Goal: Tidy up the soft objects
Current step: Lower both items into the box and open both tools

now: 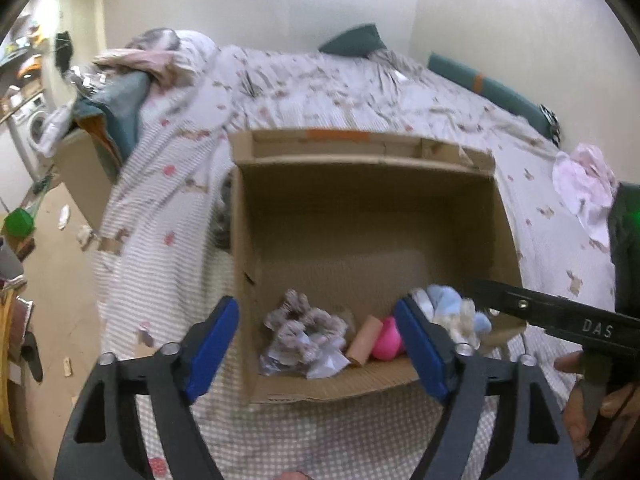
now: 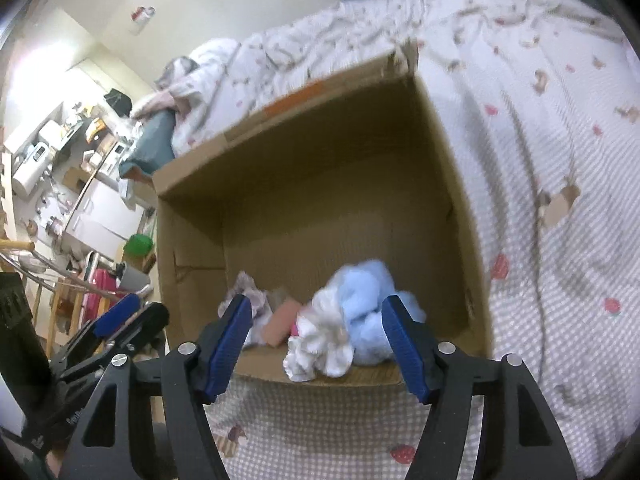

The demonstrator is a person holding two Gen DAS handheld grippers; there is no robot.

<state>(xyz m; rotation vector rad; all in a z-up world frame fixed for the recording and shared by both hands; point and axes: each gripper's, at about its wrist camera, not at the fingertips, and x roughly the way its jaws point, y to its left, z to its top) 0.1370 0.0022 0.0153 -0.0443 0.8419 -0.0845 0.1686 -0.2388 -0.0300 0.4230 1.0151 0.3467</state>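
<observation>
Both hand-held grippers, left point(image 1: 316, 344) and right point(image 2: 316, 340), hang released and empty over the near rim of a box point(image 1: 360, 208) on the bed point(image 1: 160, 200). Inside lie a scrunchie point(image 1: 300, 328), pink ball point(image 1: 387, 340) and blue-white plush point(image 2: 352, 320). Only the left view shows the ball clearly; the right's plush hides it.

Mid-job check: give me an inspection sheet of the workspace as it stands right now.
Surface: bed cover, dotted and patterned, rumpled.
Job's things: open cardboard box on the bed; inside, near its front wall, a blue and white plush, a patterned cloth bundle, a pink ball and a peach roll.
Clutter: pink cloth on the bed, right of the box.
Grippers: left gripper and right gripper both open, holding nothing, at the box front.
Cables: nothing seen.
Surroundings: green pillow, washing machine, crowded shelves.
</observation>
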